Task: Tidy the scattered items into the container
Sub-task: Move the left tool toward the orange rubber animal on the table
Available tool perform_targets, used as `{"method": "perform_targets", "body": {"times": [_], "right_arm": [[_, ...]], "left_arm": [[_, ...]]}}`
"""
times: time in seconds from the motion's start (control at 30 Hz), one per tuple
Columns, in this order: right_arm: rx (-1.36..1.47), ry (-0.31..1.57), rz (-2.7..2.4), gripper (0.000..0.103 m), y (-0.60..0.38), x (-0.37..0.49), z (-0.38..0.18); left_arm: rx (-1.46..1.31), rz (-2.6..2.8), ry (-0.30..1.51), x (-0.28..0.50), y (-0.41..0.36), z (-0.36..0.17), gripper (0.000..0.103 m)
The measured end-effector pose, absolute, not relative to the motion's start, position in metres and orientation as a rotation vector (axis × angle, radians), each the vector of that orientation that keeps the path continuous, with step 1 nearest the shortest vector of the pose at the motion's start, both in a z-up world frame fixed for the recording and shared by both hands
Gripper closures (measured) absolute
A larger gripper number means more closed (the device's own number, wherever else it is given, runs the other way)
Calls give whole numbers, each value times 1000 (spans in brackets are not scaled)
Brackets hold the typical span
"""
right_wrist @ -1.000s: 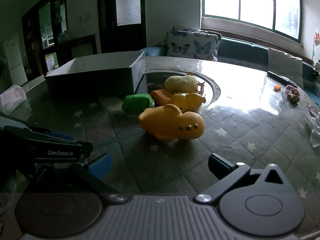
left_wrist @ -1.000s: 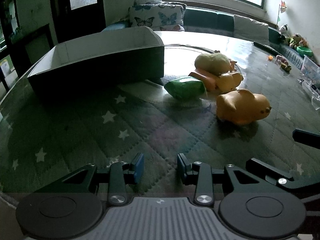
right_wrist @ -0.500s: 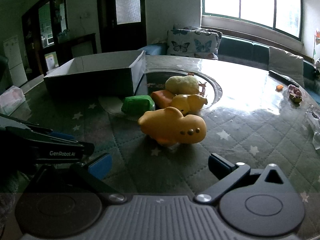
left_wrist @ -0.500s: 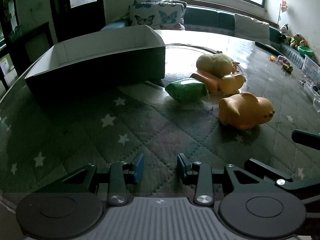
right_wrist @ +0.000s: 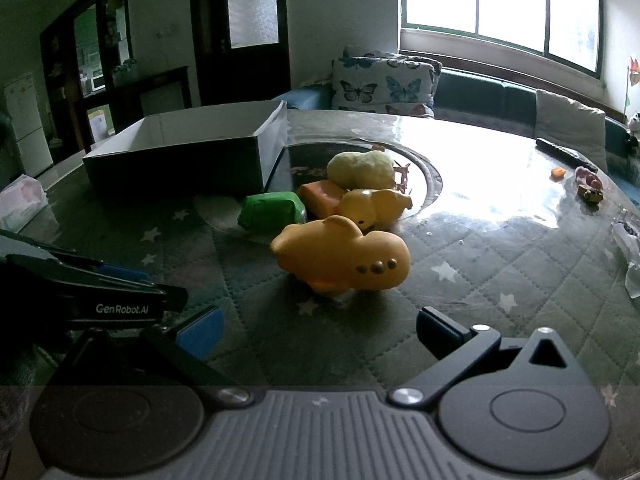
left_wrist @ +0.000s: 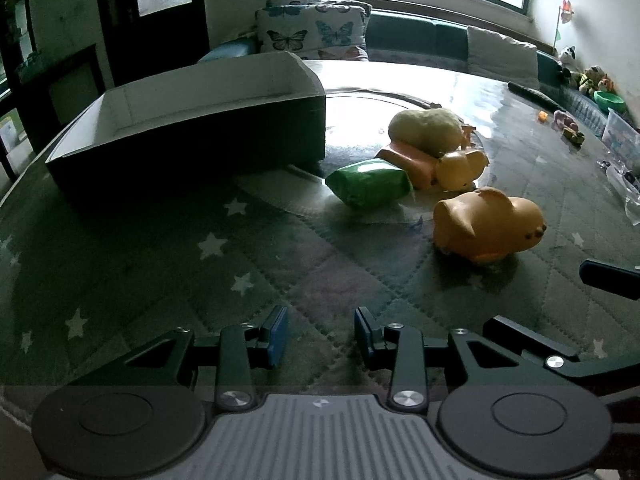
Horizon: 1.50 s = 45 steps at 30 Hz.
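Dark open-topped cardboard box (left_wrist: 192, 128) sits far left on the star-quilted green tablecloth (left_wrist: 200, 264), bare cloth in front. Green wrapped packet (left_wrist: 368, 184) touches the toy pile. Orange rubber pig toy (right_wrist: 344, 260) lies just ahead of wide-open right gripper (right_wrist: 316, 332). Left gripper (left_wrist: 320, 336) narrow, empty.
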State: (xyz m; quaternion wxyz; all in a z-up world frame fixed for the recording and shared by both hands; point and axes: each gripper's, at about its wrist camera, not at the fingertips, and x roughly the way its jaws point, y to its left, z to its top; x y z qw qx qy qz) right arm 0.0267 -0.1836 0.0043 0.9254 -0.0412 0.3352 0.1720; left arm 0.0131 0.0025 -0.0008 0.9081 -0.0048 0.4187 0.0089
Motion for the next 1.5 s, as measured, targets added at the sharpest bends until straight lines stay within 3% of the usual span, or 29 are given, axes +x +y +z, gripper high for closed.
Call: {"method": "perform_targets", "body": {"times": [1.5], "right_arm": [[-38,689,409,0,-182,52,4]], "left_arm": [[8,2,883,45,6,0,64]]}}
